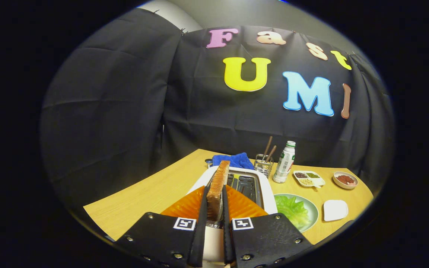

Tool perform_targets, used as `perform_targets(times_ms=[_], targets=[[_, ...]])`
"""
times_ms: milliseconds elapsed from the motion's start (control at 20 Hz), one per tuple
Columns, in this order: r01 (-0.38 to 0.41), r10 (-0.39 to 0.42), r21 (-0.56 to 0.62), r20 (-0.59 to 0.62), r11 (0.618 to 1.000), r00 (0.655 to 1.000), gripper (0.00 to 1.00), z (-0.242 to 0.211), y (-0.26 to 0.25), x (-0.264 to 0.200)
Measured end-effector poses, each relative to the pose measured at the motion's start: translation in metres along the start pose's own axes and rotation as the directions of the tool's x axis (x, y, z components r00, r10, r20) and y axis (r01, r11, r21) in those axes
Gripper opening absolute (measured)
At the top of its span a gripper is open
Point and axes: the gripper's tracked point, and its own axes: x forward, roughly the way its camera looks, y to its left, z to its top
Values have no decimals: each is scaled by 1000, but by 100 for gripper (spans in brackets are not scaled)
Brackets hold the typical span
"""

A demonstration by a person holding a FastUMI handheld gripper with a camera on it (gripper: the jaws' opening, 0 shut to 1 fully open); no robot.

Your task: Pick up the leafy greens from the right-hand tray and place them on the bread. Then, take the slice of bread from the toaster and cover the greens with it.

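Bread slice (218,186): stands on edge between the fingers, over the toaster (264,190) slots, on the desk (155,193).
Handling: light, stiff, probably crumbly; best held by its flat faces, gently.
Tongs (214,214): nearly closed, both fingers pressed on the slice's faces, gripping it.
Greens (292,210): on the green plate (313,208) right of the toaster, beside the fingers.

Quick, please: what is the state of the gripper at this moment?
Gripper: shut on the slice of bread, held upright on its edge between both fingers, above the toaster.
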Motion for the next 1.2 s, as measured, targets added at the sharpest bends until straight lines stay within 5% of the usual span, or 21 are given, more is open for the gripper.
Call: perform_targets(times_ms=[50,1200], targets=[[-25,25,13,-1,1000,1000,6,-2,2,2],[-118,106,123,97,985,990,6,54,-12,-25]])
